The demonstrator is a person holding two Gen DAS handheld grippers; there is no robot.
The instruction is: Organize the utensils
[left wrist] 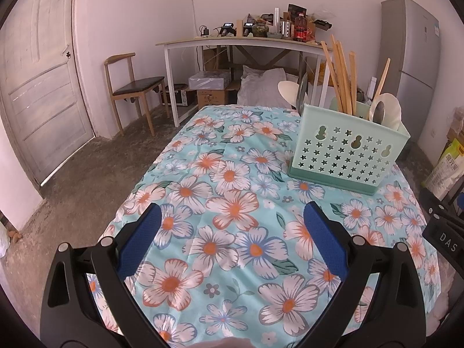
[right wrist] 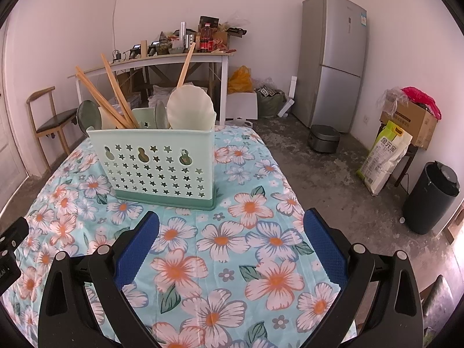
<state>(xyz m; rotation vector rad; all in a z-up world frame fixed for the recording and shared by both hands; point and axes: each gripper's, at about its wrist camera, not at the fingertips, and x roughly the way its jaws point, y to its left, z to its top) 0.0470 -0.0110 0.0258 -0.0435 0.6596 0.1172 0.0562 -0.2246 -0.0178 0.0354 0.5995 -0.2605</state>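
Both tongs stood apart and held nothing. Left gripper (left wrist: 232,217): its blue-padded fingers (left wrist: 142,237) were spread wide above the flowered tablecloth (left wrist: 232,179), nearer the camera than the utensil holder (left wrist: 348,150) and to its left. Right gripper (right wrist: 232,217): its fingers (right wrist: 324,243) were likewise spread wide over the cloth, in front of the holder (right wrist: 156,168) and slightly to its right, not touching it.

Utensil holder: a pale green plastic caddy with star-shaped cut-outs and a darker green base, standing upright on the tablecloth. Wooden chopsticks (left wrist: 342,78) leaned out of the holder at several angles; in the right wrist view they fanned toward its left end (right wrist: 116,98). White spoon (right wrist: 190,107): its broad bowl rose above the holder's right end, with a wooden handle (right wrist: 185,66) slanting up behind it. Grey-green spoon (right wrist: 87,113): its bowl showed beyond the holder's left end. In the left wrist view a metal spoon (left wrist: 378,113) and a white spoon (left wrist: 390,113) stood together at the holder's right end. Which compartment each piece occupied could not be told.

Background, behind the holder: a white-legged side table (right wrist: 145,61) crowded with bottles and boxes, and a wooden chair (left wrist: 130,84) to its left. Right of the holder stood a grey refrigerator (right wrist: 333,58), with a rice sack (right wrist: 382,156) and a dark bin (right wrist: 432,197) on the floor further right.
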